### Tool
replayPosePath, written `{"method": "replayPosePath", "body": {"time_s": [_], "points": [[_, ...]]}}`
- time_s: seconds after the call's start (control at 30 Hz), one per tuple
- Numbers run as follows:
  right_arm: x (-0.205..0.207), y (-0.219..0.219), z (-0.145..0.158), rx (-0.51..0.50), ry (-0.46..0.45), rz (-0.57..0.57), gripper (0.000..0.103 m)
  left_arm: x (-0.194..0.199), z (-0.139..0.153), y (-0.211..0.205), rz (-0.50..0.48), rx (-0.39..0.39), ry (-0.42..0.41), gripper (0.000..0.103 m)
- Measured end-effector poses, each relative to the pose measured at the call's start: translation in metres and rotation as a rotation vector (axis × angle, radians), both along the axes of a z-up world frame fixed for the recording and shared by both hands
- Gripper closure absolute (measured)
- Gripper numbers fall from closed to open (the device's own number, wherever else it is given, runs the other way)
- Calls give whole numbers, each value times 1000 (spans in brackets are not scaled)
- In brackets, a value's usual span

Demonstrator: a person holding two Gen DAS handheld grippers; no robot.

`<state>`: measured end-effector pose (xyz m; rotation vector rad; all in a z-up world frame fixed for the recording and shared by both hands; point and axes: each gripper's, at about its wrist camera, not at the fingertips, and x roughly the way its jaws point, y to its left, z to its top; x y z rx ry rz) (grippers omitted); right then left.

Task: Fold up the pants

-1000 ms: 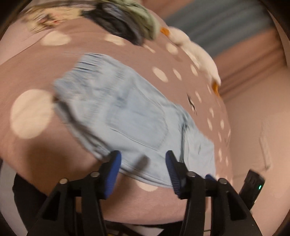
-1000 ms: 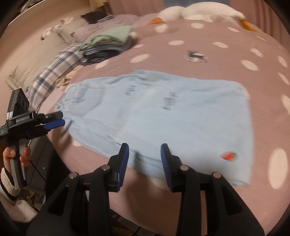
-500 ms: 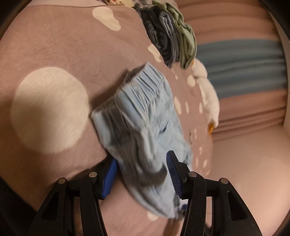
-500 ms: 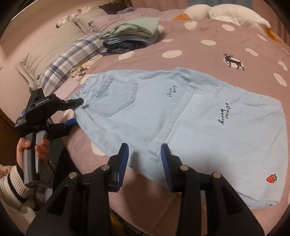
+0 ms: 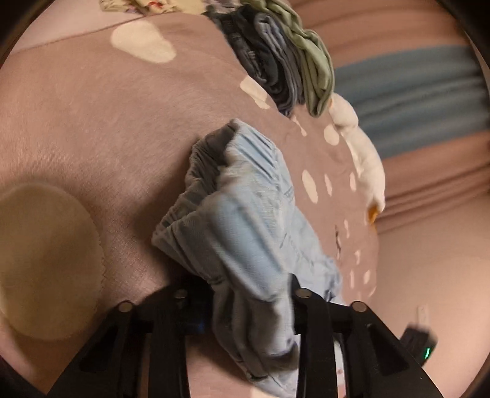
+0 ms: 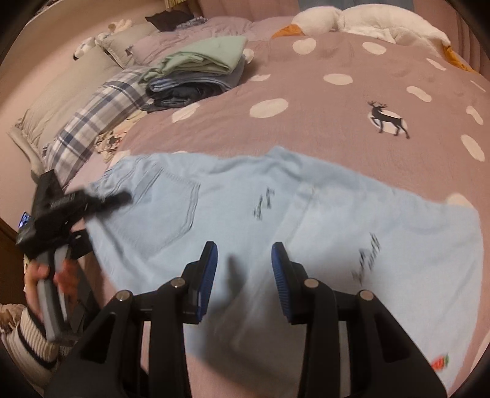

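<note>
Light blue denim pants (image 6: pixel 306 220) lie spread on a mauve polka-dot bedspread (image 6: pixel 321 101), waistband to the left, a back pocket facing up. My left gripper (image 5: pixel 248 309) has the bunched elastic waistband (image 5: pixel 245 232) between its fingers, which the fabric mostly covers. From the right wrist view the left gripper (image 6: pixel 101 200) sits at the waist corner, held by a hand. My right gripper (image 6: pixel 245 275) is open and empty, hovering over the middle of the pants near their front edge.
A stack of folded clothes (image 6: pixel 199 70) sits at the back left of the bed, next to plaid and grey pillows (image 6: pixel 95 113). A white goose plush (image 6: pixel 367 18) lies along the far edge. The bed's front edge is close below my grippers.
My left gripper has moved onto the waistband corner, and the fabric now bunches up between its fingers. My right gripper has moved forward over the pants, still open.
</note>
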<state>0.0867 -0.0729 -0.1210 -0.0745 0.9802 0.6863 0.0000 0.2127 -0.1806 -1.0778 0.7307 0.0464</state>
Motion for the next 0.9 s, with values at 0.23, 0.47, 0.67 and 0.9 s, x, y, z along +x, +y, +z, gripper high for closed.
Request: {"method": "replayPosePath", "body": {"time_s": [0.23,0.47,0.67,0.9], "points": [[39,27,-27,-49,59,-48,95,-6,22,-9,-72,137,-11,79],[7,24,-16,-99,89,17,94,-3,35,-18,-88,230,4,79],[-41,31,-21,-164,88,141,93,-1,37,-22,-95,266,21,79],[-74,28,-22,-199,89,177,91,1,43,-27,-105,296,31,79]]}}
